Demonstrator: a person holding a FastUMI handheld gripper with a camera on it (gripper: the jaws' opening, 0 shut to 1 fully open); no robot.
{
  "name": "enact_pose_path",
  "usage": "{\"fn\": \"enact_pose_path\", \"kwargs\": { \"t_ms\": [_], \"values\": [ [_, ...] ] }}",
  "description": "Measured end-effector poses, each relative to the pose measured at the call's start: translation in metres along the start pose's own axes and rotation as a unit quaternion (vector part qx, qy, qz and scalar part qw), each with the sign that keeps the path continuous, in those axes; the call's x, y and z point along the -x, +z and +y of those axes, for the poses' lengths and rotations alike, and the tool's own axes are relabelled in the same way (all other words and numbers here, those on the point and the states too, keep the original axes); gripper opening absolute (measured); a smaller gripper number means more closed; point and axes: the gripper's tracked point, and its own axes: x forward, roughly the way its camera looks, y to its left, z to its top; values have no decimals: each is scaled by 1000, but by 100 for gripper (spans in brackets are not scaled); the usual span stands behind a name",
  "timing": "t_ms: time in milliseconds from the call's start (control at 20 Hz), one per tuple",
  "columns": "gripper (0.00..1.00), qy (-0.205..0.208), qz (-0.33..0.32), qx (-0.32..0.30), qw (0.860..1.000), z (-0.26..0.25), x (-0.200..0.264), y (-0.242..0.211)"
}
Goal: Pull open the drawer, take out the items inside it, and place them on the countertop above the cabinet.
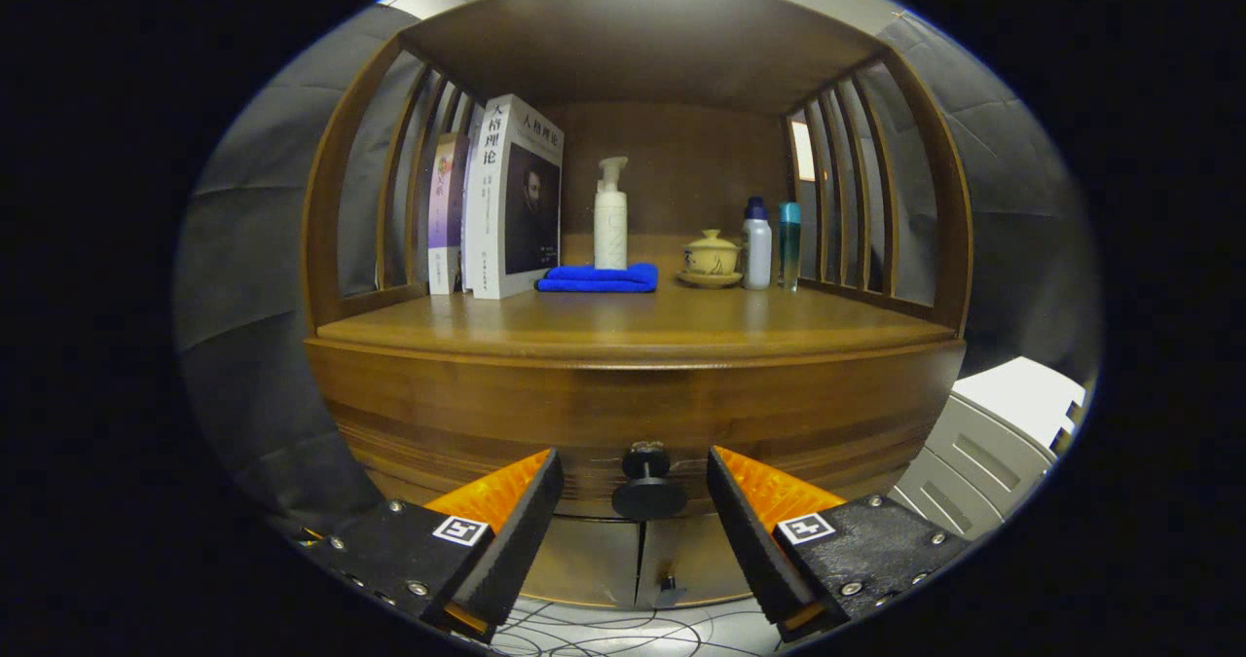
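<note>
The gripper (635, 496) hangs open at the bottom centre of the frame, its two fingers (526, 521) spread either side of the round black knob (647, 490) on the closed brown wooden drawer (467, 414), touching nothing. Above the drawer, across the middle of the frame, runs the wooden desk (759, 331) of the slatted cabinet. At its back stand upright books (511, 200) to the left, a white pump bottle (610, 217) behind a folded blue cloth (599, 278) at centre, and a yellow lidded cup on a saucer (711, 258), a white bottle (756, 245) and a teal bottle (788, 243) to the right. A white plastic unit (1003, 433) sits at lower right.
</note>
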Motion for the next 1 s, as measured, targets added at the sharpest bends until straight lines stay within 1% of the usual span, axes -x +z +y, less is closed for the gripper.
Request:
{"fn": "enact_pose_path", "kwargs": {
  "t_ms": [150, 250, 300, 400, 500, 600, 800, 900, 1000],
  "values": [
    [86, -5, 7, 1, 1000, -2, -8, -13],
    [78, -8, 2, 4, 1000, -5, -12, -16],
    [71, -10, 1, 7, 1000, -7, -14, -18],
    [52, -9, 5, 4, 1000, -11, -13, -22],
    [47, -8, 0, -16, 1000, -9, -16, -21],
    [43, -9, -6, -21, 1000, -9, -16, -22],
    [30, -22, -9, 11, 1000, -10, -17, -25],
    [26, -25, -6, 11, 1000, -10, -17, -25],
    [26, -21, -3, 16, 1000, -10, -16, -26]
  ]
}}
